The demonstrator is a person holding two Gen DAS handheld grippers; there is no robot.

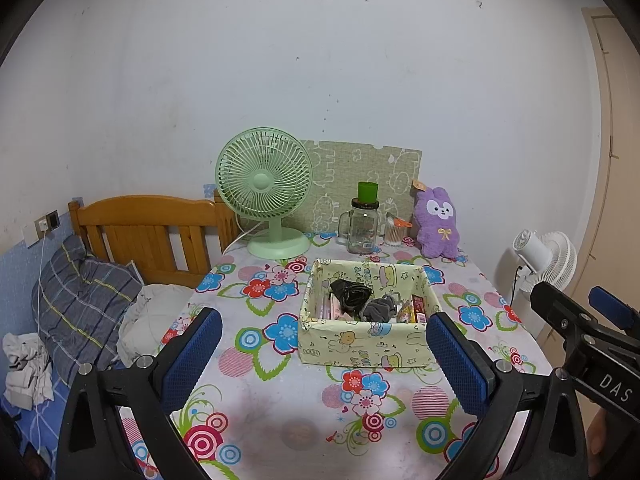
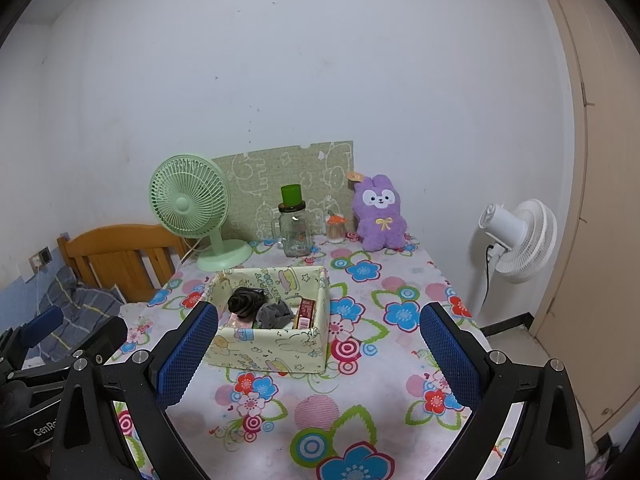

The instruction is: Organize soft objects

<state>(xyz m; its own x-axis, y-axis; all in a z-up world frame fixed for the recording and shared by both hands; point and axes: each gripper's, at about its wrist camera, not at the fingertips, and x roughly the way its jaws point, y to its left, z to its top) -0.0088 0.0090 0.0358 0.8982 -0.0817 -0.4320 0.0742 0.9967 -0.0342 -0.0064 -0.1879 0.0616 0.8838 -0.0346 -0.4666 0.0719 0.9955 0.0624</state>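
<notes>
Both grippers' ribbed blue fingers stood open, empty, over bare floral table before soft-walled box.

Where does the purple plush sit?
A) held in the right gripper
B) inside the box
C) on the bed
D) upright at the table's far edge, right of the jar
D: the plush stands at the back of the table, right of the jar; the box holds only dark cloth and small packets.
</notes>
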